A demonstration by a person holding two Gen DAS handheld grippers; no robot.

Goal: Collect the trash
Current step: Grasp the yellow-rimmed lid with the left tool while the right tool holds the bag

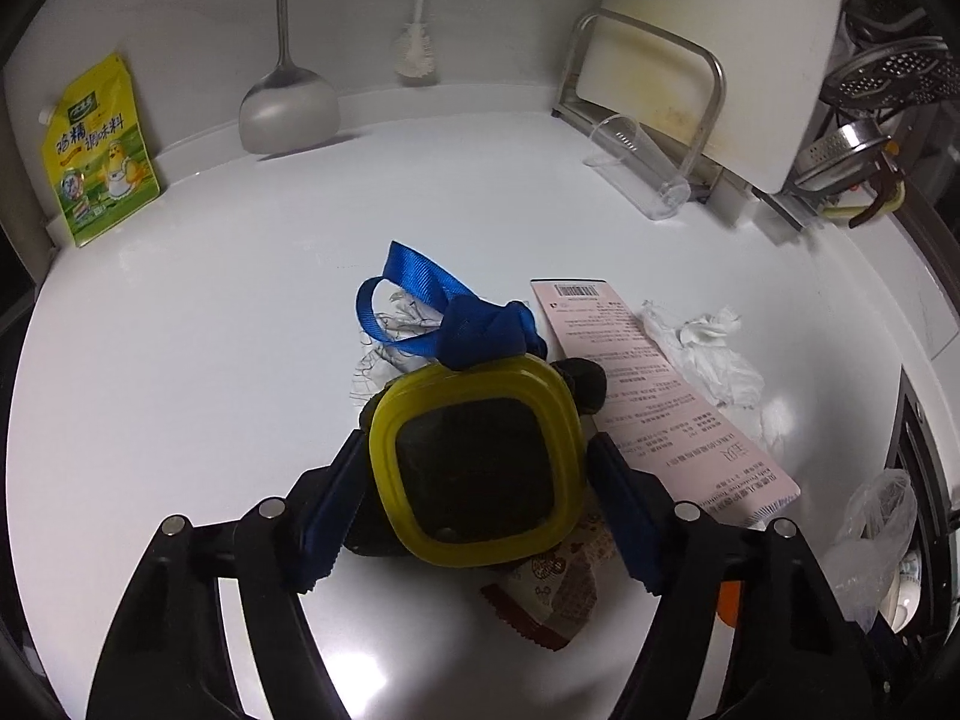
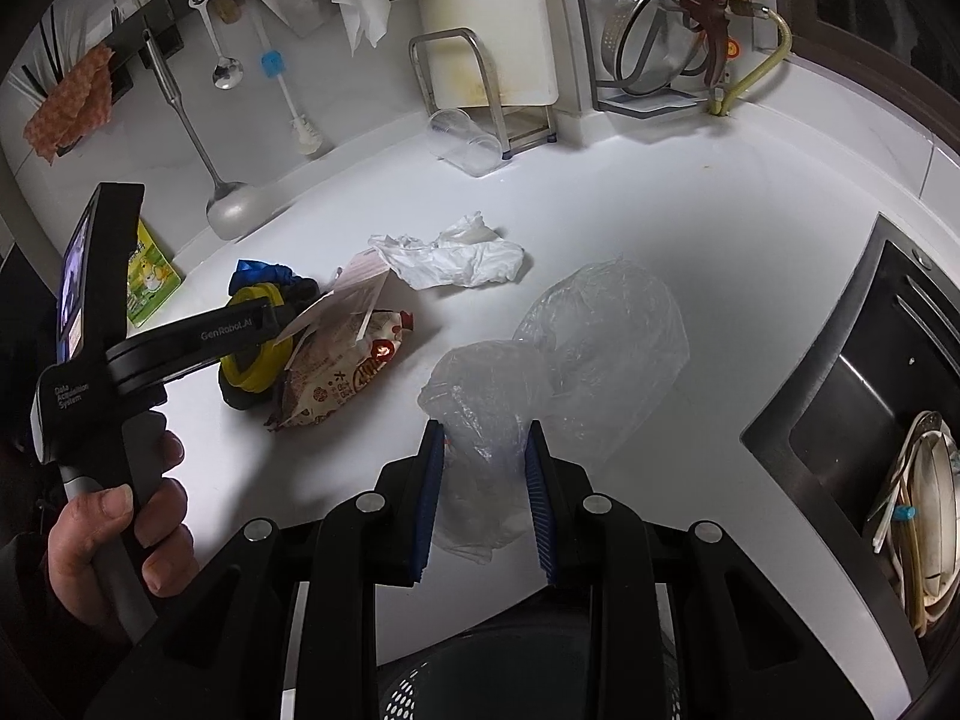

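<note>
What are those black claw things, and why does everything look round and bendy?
They are two grabbing tools, and a person holds one in each hand. Each tool has a small camera looking along its two fingers, and its lens bends the picture.

One picture is from the left gripper. Its fingers sit either side of a dark object with a yellow rim, which has a blue strap; I can't tell if they press it.

The other is from the right gripper, which pinches a clear plastic bag.

On the white counter lie a pink paper card, a crumpled tissue and a snack wrapper.
</note>
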